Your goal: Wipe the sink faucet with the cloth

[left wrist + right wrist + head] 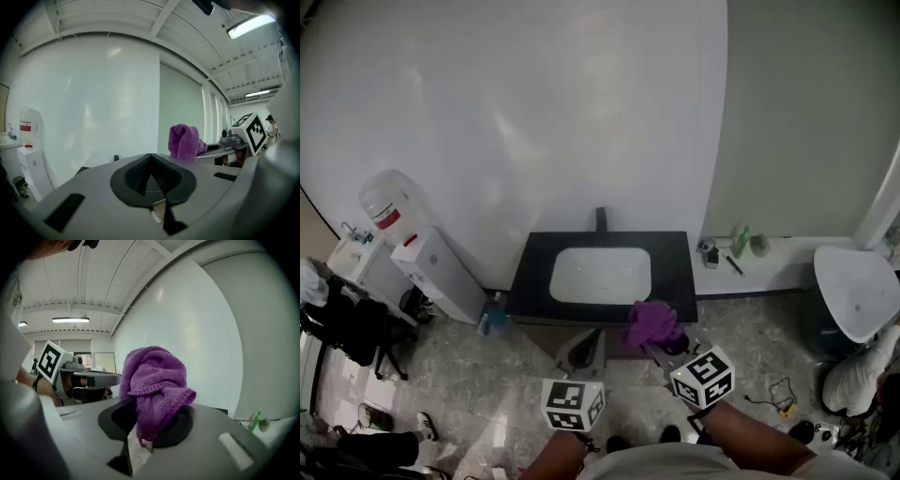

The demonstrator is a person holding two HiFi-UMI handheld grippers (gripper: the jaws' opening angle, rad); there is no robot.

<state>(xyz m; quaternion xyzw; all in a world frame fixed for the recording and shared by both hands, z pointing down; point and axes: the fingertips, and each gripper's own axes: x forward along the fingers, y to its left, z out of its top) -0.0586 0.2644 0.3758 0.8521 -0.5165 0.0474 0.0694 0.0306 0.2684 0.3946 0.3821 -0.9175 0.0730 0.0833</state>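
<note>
A black faucet [601, 219] stands at the back of a black counter [677, 281] with a white basin [600, 274]. My right gripper [656, 347] hovers in front of the counter's near right edge, shut on a bunched purple cloth [652, 323]. In the right gripper view the cloth [152, 380] bulges up out of the jaws. My left gripper [583, 352] hangs below the counter's front, shut, with nothing in it. From the left gripper view the cloth [185, 142] shows to the right and the faucet [116, 158] is a small dark stub far ahead.
A water dispenser [392, 208] and a white unit [439, 274] stand left of the sink, with a blue bottle [494, 317] on the floor. At the right a ledge [769, 253] carries small bottles, beside a white-lidded bin [858, 292]. A dark chair [347, 323] is far left.
</note>
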